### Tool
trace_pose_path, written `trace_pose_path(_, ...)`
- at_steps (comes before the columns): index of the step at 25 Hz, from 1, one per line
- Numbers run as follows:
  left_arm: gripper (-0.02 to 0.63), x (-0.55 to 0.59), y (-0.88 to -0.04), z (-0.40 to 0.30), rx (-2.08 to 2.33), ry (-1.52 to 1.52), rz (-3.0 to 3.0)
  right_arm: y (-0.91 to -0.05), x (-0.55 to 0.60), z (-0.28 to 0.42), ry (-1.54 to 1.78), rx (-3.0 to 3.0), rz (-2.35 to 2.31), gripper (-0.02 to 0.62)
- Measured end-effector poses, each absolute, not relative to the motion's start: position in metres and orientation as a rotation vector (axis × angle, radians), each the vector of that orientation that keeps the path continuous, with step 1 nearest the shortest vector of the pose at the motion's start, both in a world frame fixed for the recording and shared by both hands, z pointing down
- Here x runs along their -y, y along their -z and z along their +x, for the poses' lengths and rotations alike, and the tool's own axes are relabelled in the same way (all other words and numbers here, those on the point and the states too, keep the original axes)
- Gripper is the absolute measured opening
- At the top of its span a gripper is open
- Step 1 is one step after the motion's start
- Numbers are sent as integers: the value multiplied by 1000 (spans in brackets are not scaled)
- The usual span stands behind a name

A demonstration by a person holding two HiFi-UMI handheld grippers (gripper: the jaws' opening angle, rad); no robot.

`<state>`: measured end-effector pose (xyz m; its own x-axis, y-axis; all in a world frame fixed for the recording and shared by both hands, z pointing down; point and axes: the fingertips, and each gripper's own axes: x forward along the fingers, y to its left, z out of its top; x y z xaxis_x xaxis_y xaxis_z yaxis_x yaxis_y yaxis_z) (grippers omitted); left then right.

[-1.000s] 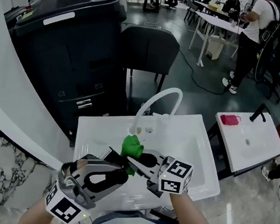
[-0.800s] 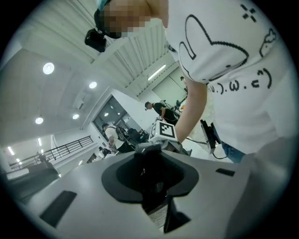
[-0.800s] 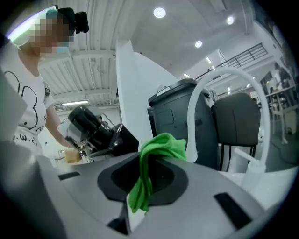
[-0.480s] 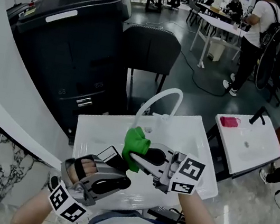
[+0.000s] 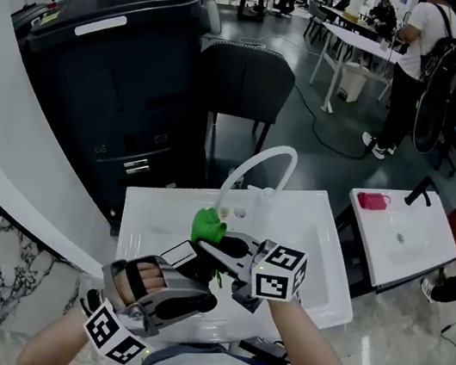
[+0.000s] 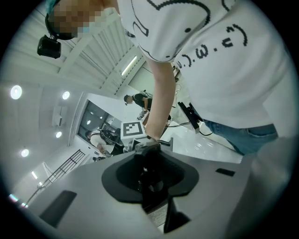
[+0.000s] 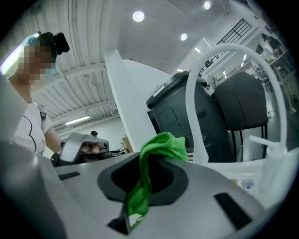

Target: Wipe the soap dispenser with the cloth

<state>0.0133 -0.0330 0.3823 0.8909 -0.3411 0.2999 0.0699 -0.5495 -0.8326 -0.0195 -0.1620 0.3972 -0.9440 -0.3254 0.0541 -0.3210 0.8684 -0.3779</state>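
In the head view my left gripper [image 5: 193, 269] sits low at the left, shut on a dark soap dispenser [image 5: 183, 256] with a white label. The left gripper view shows the same black dispenser [image 6: 150, 175] pinched between that gripper's [image 6: 152, 186] jaws. My right gripper [image 5: 209, 249], with its marker cube, reaches in from the right and is shut on a bunched green cloth [image 5: 207, 226]. The cloth lies against the dispenser's far end. In the right gripper view the cloth [image 7: 161, 144] bulges out of the right gripper [image 7: 140, 196], with a strip hanging down between the jaws.
Both grippers hover over a white sink [image 5: 312, 227] with a white arched tap [image 5: 258, 161]. Behind it stand a large black cabinet [image 5: 100, 67] and a dark chair [image 5: 242, 75]. A second sink [image 5: 410, 240] with a pink cloth is at the right. A person stands at back right.
The right gripper and green cloth went right and up, then came back left against the dispenser. The left gripper rolled and sank a little, still holding the dispenser.
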Motion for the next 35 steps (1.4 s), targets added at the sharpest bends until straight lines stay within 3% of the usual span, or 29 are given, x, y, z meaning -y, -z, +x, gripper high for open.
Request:
trace_pose_path(4, 100, 34, -388, 11, -191, 565, -2078, -404, 171, -11, 545, -3078, -641, 48)
trace_pose_path(14, 101, 42, -406, 11, -84, 652, -2038, -303, 144, -14, 31, -3114, -403, 48)
trace_pose_path(26, 100, 46, -411, 18, -94, 668, -2028, -354, 116, -34, -140, -3415, -190, 48)
trace_pose_path(35, 101, 42, -414, 18, -133, 676, -2055, -398, 163, -30, -267, -3569, -429, 48)
